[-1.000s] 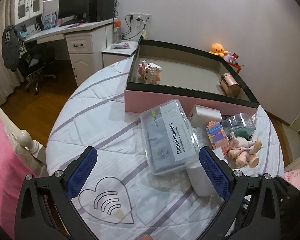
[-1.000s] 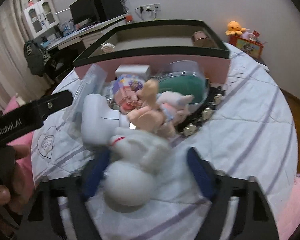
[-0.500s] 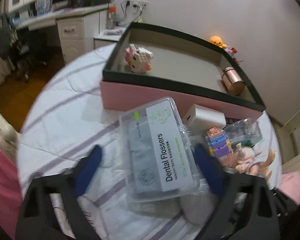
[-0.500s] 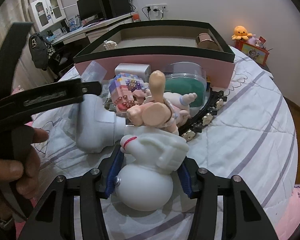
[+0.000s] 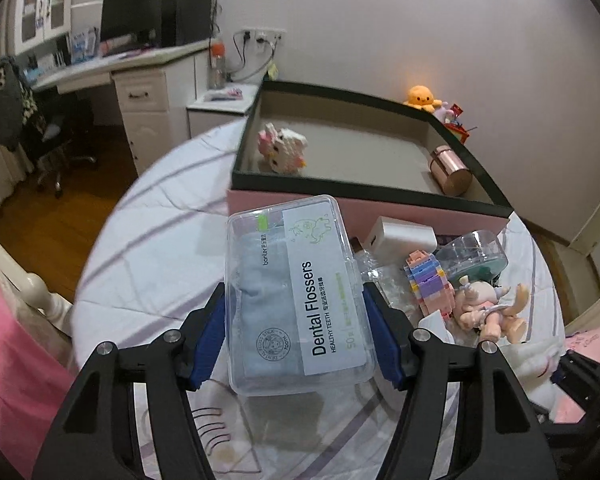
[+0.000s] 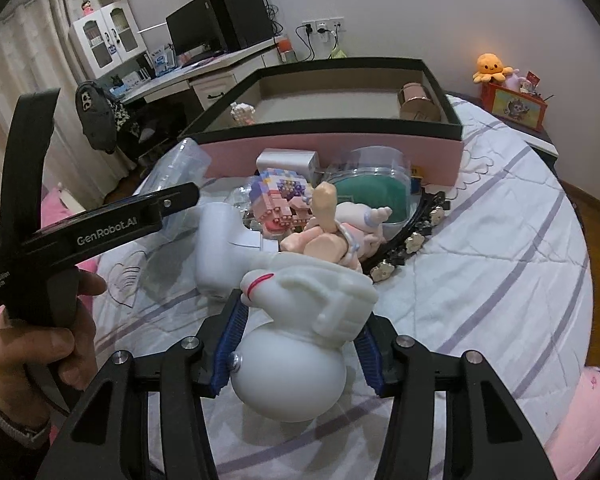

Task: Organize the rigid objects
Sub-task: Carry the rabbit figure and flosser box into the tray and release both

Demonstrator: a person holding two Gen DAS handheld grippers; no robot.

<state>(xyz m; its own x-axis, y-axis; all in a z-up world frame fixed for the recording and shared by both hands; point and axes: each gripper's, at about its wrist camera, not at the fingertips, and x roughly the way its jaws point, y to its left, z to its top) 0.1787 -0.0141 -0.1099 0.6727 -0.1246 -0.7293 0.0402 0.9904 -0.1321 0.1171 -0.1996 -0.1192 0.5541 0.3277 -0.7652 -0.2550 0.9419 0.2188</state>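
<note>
A clear plastic box labelled Dental Flossers [image 5: 288, 280] sits between the blue pads of my left gripper [image 5: 293, 300]. The jaws are closing and the pads press on its two long sides. The box hangs a little above the quilt, with its shadow under it. My right gripper [image 6: 300, 328] is shut on a white round-bellied figurine [image 6: 312, 292], held just over the quilt. Beyond both stands the pink storage box with a black rim [image 5: 340, 204], holding a block-built cat [image 5: 283, 150] and a copper tin [image 5: 450, 170].
Against the pink wall lie a white charger [image 5: 400, 236], a pastel block toy [image 5: 426, 280], a doll [image 5: 488, 308], a clear tub with green inside [image 5: 472, 252], a white cylinder [image 6: 216, 248] and a black flowered hairband [image 6: 416, 236]. A hand [image 6: 40, 344] holds the left gripper's handle.
The left gripper moved forward around the flosser box, and its wide jaws closed on it. The right jaws closed on the white figurine, which now sits slightly higher.
</note>
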